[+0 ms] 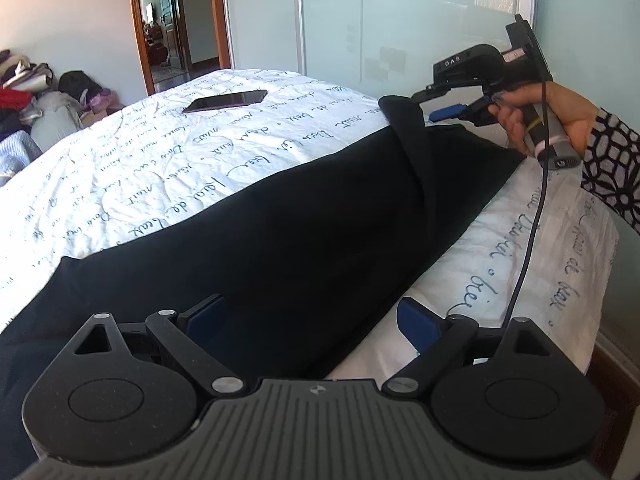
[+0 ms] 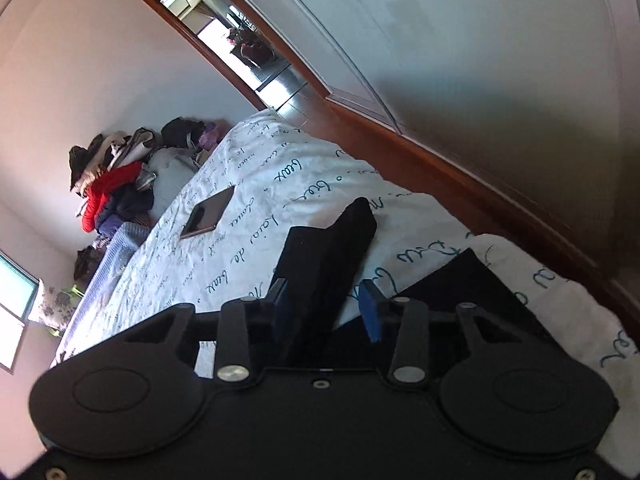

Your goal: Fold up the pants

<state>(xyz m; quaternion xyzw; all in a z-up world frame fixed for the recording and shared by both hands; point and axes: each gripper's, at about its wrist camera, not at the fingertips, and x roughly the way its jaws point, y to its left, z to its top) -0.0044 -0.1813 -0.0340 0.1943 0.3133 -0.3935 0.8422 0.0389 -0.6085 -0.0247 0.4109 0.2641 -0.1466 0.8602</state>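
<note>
Because the long black pants of soft, matte cloth (image 1: 288,232) lie stretched along the near edge of the bed with its white quilted cover printed in blue script (image 1: 160,152), they look light and limp, likely to sag and slide wherever they are not supported. The right gripper (image 1: 434,104) holds one end lifted off the cover, a fold of the dark cloth hanging between its blue pads; in its own view a gap shows beside one pad, so I cannot tell how firmly it pinches. The left gripper (image 1: 312,320) hovers over the other end with its jaws spread wide, holding nothing. The thick seamed edge there seems the best hold, since the cloth bunches easily. A dark flat phone (image 1: 226,101) lies well apart.
</note>
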